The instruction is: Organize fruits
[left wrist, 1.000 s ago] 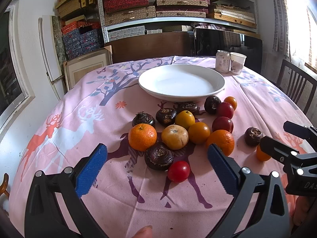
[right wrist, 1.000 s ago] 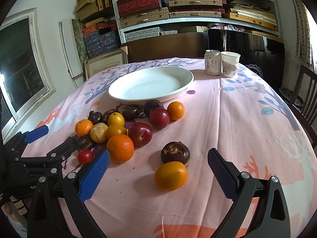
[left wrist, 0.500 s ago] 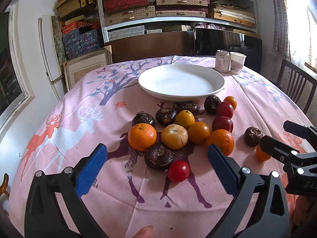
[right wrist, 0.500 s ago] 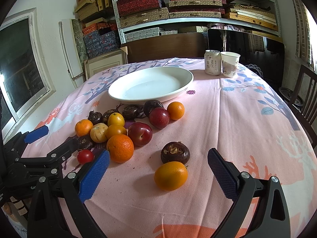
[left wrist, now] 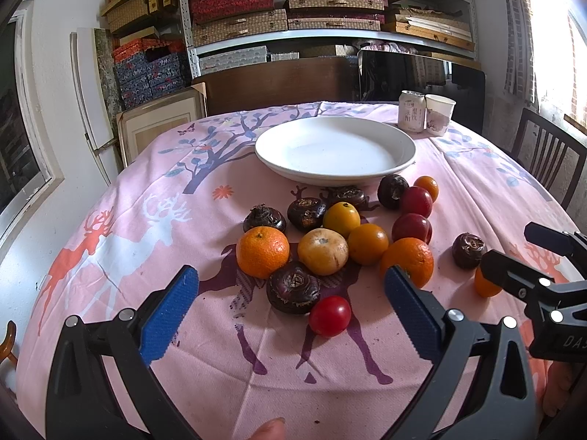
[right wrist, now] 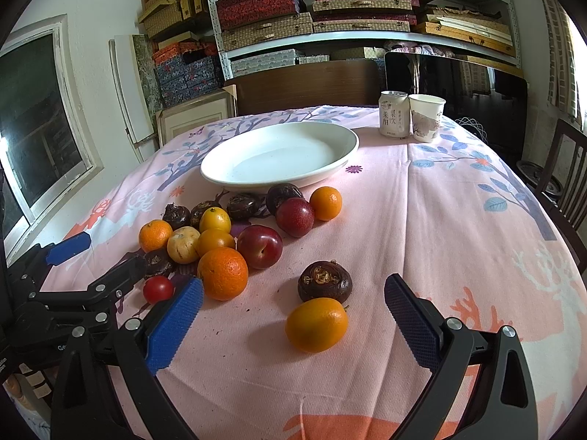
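Several fruits lie loose on the pink tablecloth in front of an empty white plate [left wrist: 335,146], which also shows in the right wrist view [right wrist: 279,156]. My left gripper [left wrist: 291,311] is open and empty, with a red tomato [left wrist: 329,316] and a dark water chestnut [left wrist: 292,286] between its blue pads. An orange [left wrist: 262,252] lies just beyond. My right gripper [right wrist: 293,326] is open and empty around a small orange kumquat [right wrist: 316,324], with a dark water chestnut [right wrist: 324,281] just behind it.
A drink can [right wrist: 394,113] and a paper cup [right wrist: 426,117] stand behind the plate at the right. A wooden chair [right wrist: 567,183] stands at the table's right edge. Shelves of boxes [right wrist: 315,3] fill the back wall. The other gripper [right wrist: 73,293] shows at the left.
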{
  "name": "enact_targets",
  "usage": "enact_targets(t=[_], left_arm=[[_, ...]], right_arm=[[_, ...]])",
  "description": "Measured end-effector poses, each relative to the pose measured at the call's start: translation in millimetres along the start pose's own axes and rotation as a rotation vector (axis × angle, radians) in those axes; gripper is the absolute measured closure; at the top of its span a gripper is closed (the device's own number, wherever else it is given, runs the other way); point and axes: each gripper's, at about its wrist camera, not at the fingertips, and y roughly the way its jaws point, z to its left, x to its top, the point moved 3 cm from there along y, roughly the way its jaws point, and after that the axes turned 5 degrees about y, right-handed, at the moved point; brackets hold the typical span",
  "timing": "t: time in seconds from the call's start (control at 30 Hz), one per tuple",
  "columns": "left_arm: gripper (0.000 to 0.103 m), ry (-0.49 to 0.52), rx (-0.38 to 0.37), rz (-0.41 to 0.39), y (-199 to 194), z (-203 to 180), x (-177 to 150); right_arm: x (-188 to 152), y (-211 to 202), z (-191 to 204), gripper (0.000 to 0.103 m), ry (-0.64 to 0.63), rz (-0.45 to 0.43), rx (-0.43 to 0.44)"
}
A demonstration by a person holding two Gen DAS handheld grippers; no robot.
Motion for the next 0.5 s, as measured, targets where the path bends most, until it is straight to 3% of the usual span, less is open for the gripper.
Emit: enact_targets(t=[0.5], left_arm=[[0.004,0.0,0.0,0.0,0.5,-0.2,-0.3]], right_arm=[[0.1,0.3,-0.2,0.003,0.001,0.001,0.0]])
